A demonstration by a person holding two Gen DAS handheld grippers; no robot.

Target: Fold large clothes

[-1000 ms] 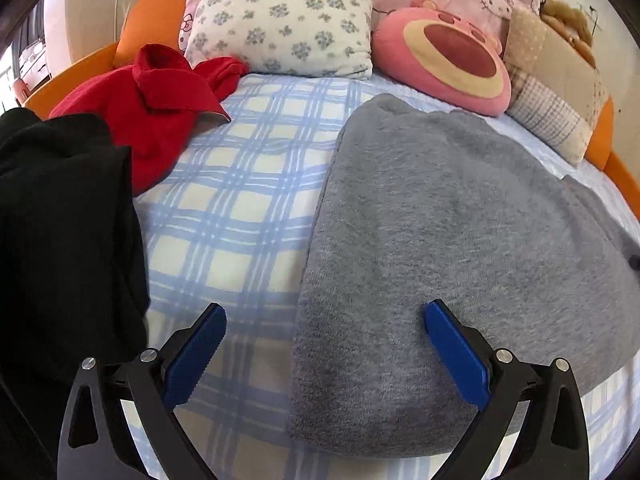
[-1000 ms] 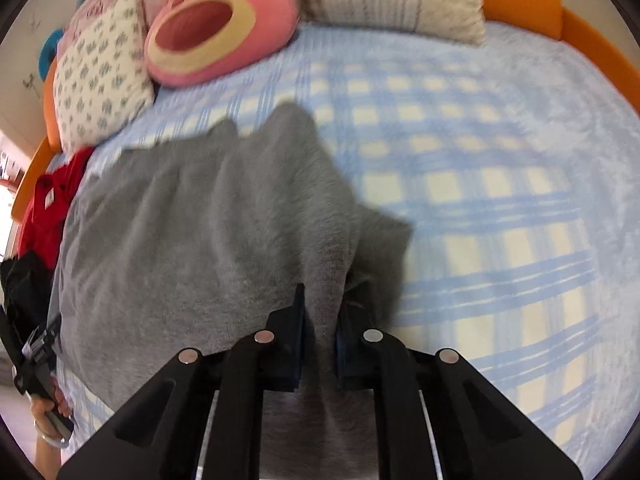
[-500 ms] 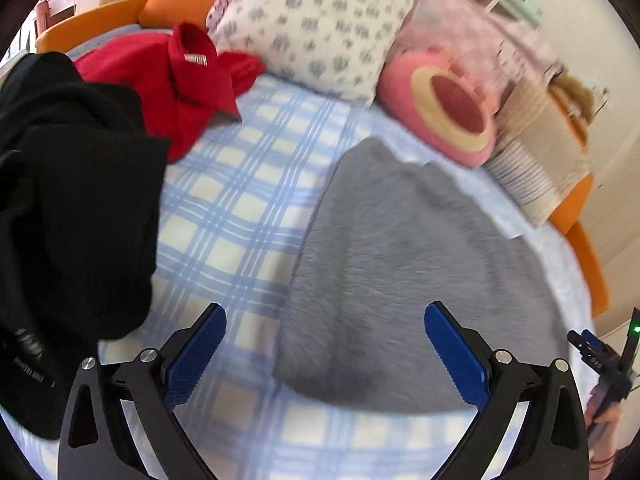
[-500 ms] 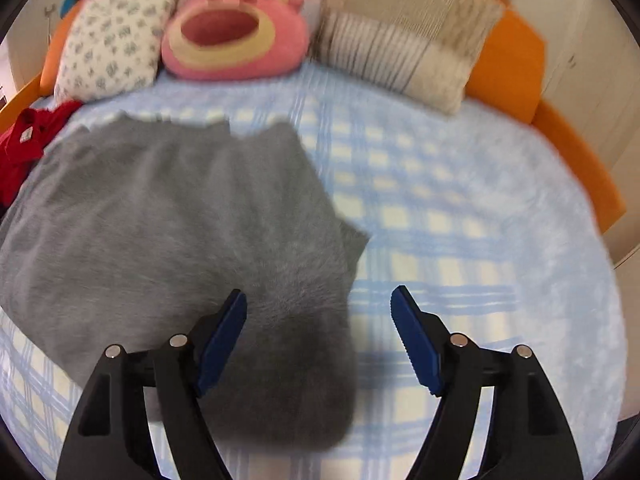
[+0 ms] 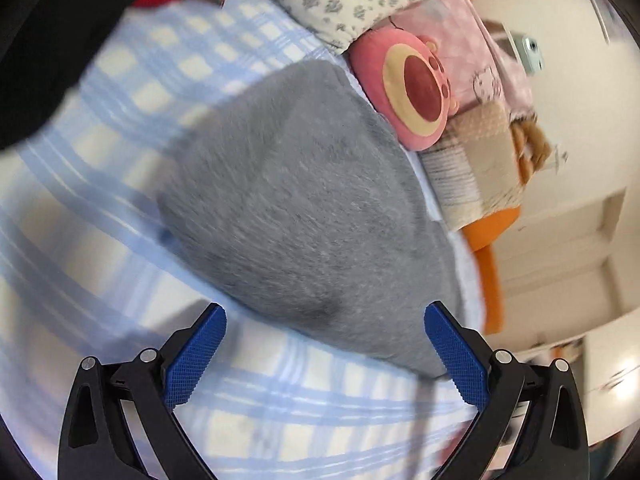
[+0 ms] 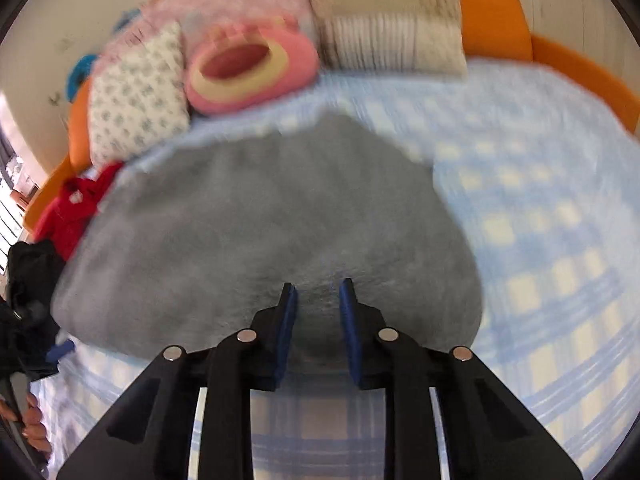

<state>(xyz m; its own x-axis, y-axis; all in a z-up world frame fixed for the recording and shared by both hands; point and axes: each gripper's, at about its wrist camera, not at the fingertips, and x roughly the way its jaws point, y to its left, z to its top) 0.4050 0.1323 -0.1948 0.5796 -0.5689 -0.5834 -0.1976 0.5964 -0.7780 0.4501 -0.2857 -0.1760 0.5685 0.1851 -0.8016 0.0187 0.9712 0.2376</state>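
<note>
A grey sweater (image 5: 304,208) lies folded on the blue checked bed sheet (image 5: 132,80); it also shows in the right wrist view (image 6: 260,236). My left gripper (image 5: 322,344) is open and empty, held above the sweater's near edge. My right gripper (image 6: 316,304) has its jaws narrowed to a small gap over the sweater's near edge; both views are blurred and I cannot tell whether it pinches any cloth.
A red garment (image 6: 72,208) and a black garment (image 5: 48,40) lie at the left of the bed. A flowered pillow (image 6: 136,96), a pink round plush (image 6: 248,68) and a beige striped cushion (image 6: 388,24) line the orange headboard (image 6: 496,12).
The right gripper let go of the grey sleeve, opened wide, then narrowed again over the sweater's near edge. The left gripper stayed open while it lifted and swung to the right.
</note>
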